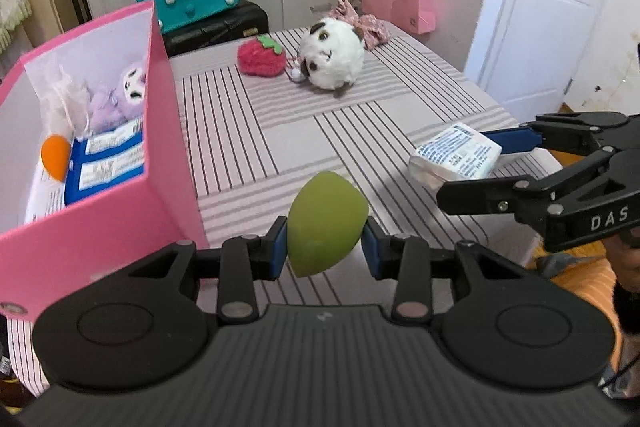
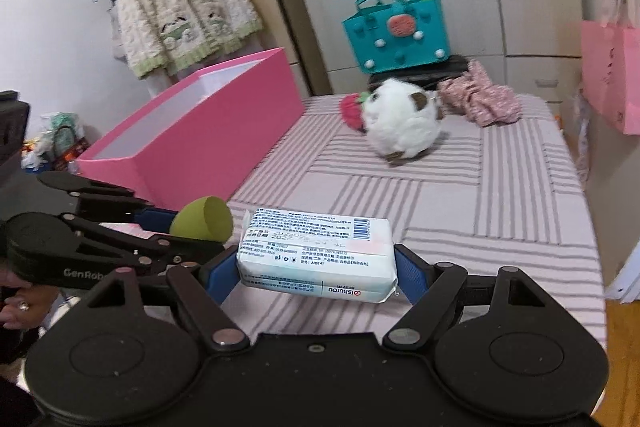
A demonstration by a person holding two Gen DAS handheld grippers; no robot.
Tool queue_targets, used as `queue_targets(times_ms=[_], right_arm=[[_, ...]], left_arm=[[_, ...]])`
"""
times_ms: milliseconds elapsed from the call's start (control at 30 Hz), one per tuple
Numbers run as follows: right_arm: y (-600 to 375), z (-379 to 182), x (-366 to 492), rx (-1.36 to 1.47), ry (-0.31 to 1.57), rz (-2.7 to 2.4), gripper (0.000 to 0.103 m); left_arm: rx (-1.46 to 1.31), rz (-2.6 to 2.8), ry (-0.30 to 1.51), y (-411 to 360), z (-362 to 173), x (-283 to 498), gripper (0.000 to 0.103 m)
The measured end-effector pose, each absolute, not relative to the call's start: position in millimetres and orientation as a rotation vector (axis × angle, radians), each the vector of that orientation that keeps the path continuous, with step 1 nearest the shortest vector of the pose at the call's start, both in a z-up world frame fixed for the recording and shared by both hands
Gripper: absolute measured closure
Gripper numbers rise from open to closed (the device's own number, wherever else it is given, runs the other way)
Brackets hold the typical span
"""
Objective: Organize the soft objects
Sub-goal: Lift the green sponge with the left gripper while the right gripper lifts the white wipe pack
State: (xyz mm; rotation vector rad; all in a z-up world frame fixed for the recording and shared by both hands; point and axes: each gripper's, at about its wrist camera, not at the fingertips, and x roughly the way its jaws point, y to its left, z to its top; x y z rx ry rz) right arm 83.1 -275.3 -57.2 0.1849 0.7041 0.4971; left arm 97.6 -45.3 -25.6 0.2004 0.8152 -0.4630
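Inside pink box (image 1: pixel 168 131): purple plush (image 1: pixel 120 99), orange sponge (image 1: pixel 56 157), tissue pks (image 1: pixel 108 159)

Matt foam sponge (image 1: pixel 325 223); glossy plastic tissue pack (image 2: pixel 316 255); striped cloth cover (image 1: pixel 360 115).

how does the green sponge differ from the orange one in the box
The green sponge is clamped in the left gripper, lifted above the striped table; the orange sponge lies loose inside the pink box, beside blue-and-white packets. One is olive green, the other bright orange. Both look like smooth teardrop shapes.
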Motion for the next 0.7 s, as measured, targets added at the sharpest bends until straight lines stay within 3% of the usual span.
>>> queue_targets(times_ms=[700], right_arm=[[-246,-26,70,0.224,0.744,0.671,0.019]], left_arm=[[0.161,-0.486,0.840,24,4,69,0.065]])
